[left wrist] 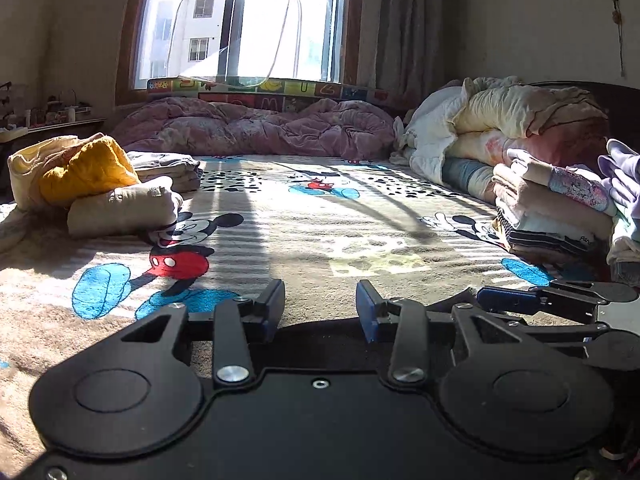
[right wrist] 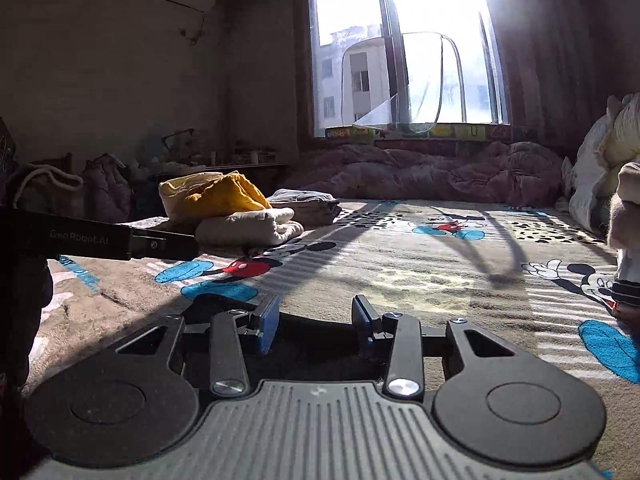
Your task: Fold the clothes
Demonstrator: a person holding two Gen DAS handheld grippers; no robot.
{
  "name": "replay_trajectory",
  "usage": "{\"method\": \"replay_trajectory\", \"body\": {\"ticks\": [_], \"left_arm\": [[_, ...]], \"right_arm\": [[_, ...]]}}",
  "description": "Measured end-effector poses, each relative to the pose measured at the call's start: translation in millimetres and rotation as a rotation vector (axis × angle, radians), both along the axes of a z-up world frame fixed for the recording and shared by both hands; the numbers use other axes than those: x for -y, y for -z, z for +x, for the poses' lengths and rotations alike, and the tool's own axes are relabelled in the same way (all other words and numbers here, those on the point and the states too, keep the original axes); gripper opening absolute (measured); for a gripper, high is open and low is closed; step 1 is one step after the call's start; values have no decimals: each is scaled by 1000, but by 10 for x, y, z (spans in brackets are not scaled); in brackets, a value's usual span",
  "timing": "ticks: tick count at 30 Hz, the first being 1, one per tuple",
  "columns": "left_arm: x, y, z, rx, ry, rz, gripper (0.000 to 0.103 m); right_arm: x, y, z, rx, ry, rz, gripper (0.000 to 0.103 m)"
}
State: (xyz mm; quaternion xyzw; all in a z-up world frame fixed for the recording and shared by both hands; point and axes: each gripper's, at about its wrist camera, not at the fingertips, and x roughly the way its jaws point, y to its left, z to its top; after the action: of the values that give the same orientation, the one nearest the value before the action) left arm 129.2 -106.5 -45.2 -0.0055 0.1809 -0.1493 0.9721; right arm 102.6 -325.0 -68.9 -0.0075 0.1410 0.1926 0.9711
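Note:
My left gripper (left wrist: 320, 296) is open and empty, low over the Mickey Mouse bedspread (left wrist: 304, 232). My right gripper (right wrist: 316, 312) is open and empty too, also low over the bedspread (right wrist: 400, 256); it shows at the right edge of the left wrist view (left wrist: 520, 298). A loose pile with a yellow garment (left wrist: 86, 170) and a rolled beige garment (left wrist: 120, 210) lies at the left. It also shows in the right wrist view (right wrist: 224, 196). A stack of folded clothes (left wrist: 560, 208) stands at the right.
A pink quilt (left wrist: 260, 128) lies along the window side. Rolled bedding (left wrist: 512, 120) is piled at the back right. A folded grey item (left wrist: 168, 166) sits behind the yellow pile. The left gripper's arm (right wrist: 92, 238) crosses the left of the right wrist view.

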Motion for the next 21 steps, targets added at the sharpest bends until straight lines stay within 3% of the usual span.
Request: {"method": "replay_trajectory", "body": {"ticks": [1, 4, 6, 9, 10, 11, 13, 16, 17, 18, 19, 20, 21], "left_arm": [[44, 124, 78, -38, 6, 30, 39], [169, 467, 293, -144, -5, 156, 42], [174, 321, 292, -167, -16, 151, 40], [112, 108, 16, -57, -19, 101, 40], [94, 110, -36, -45, -18, 83, 45], [96, 162, -32, -65, -18, 84, 52], [134, 408, 104, -182, -23, 143, 58], [-54, 321, 18, -158, -55, 1, 58], [-142, 262, -25, -150, -72, -63, 63], [-235, 215, -58, -153, -88, -125, 65], [-338, 208, -61, -189, -100, -177, 65], [-433, 216, -66, -224, -111, -238, 65], [-563, 257, -69, -268, -122, -329, 65]], "right_arm": [[-8, 68, 111, -59, 30, -35, 40], [37, 208, 233, -172, 80, -15, 24], [47, 227, 193, -180, 81, -1, 24], [56, 242, 166, -187, 80, 16, 24], [56, 243, 167, -188, 78, 20, 24], [59, 239, 166, -186, 75, 23, 25], [65, 222, 149, -175, 71, 28, 25], [47, 137, 37, -115, 93, 11, 29], [46, 112, -17, -98, 111, 0, 40], [56, 91, -64, -87, 128, -7, 63], [90, 88, -84, -96, 143, 2, 73], [146, 101, -79, -123, 157, 27, 79], [203, 115, -74, -151, 171, 51, 78]]}}
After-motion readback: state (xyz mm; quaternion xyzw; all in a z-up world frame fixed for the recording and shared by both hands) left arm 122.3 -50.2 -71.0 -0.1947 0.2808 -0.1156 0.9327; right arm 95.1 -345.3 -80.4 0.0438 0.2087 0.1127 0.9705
